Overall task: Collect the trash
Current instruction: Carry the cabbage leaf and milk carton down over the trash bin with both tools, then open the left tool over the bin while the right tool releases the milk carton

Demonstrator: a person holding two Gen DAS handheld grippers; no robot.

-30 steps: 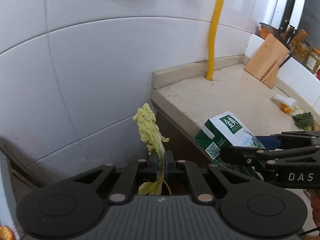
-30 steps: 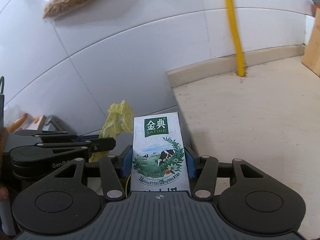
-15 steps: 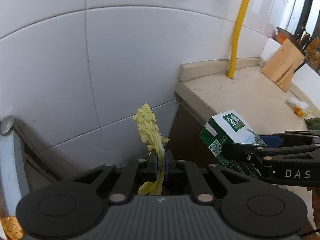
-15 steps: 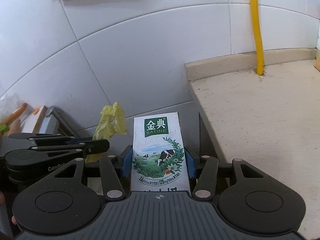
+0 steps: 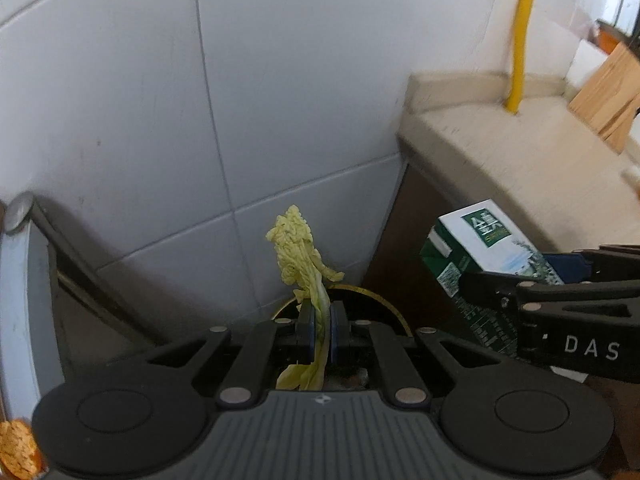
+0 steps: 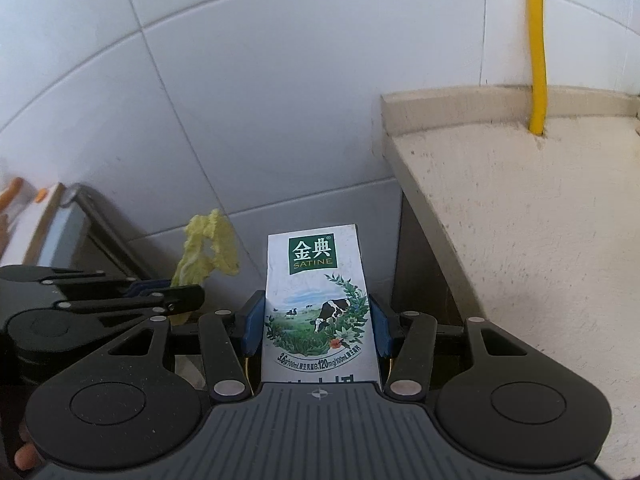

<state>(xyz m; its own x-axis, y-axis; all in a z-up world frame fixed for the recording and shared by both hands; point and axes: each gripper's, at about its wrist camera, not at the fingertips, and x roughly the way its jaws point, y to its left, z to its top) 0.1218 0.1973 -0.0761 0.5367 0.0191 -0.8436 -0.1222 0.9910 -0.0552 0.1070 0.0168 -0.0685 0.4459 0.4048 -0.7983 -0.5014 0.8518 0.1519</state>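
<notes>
Trash pair held over the bin: cabbage leaf pinched upright in left hand-held gripper, milk carton clamped in right hand-held gripper alongside.

Trash in hand: a cabbage leaf and a milk carton.

The wilted yellow-green cabbage leaf stands upright, pinched at its pale stalk, frilly tip uppermost. Just beside it, the white-and-green milk carton, printed with a cow and meadow, is clamped by its sides, top forward.
</notes>
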